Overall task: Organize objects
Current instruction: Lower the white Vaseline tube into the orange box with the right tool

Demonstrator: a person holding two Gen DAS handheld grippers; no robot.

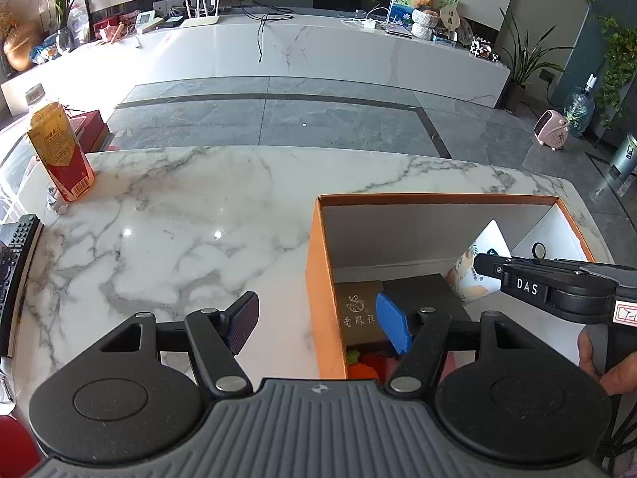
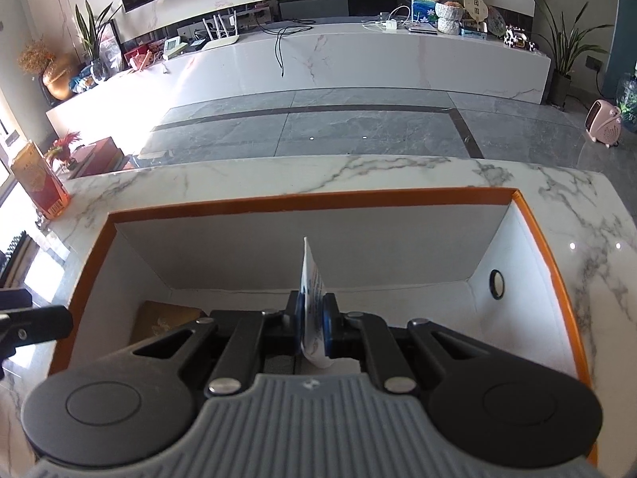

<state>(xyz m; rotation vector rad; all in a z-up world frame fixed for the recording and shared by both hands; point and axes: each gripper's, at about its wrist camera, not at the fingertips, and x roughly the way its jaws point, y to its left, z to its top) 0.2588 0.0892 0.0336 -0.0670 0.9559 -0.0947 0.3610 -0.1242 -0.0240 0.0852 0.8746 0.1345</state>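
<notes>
An open orange box (image 1: 318, 279) with white inner walls stands on the marble table; it also shows in the right wrist view (image 2: 302, 200). My left gripper (image 1: 318, 318) is open, straddling the box's left wall, holding nothing. My right gripper (image 2: 312, 320) is shut on a thin white packet (image 2: 312, 279), held on edge inside the box; the packet shows in the left wrist view (image 1: 477, 263). A brown box with Chinese characters (image 1: 358, 314), a black box (image 1: 422, 294) and a red-and-green item (image 1: 366, 362) lie in the box.
A yellow-and-red drink bottle (image 1: 59, 147) stands at the table's far left, also in the right wrist view (image 2: 38, 179). A remote control (image 1: 16, 263) lies at the left edge. Beyond the table are grey floor tiles and a white TV cabinet (image 1: 278, 47).
</notes>
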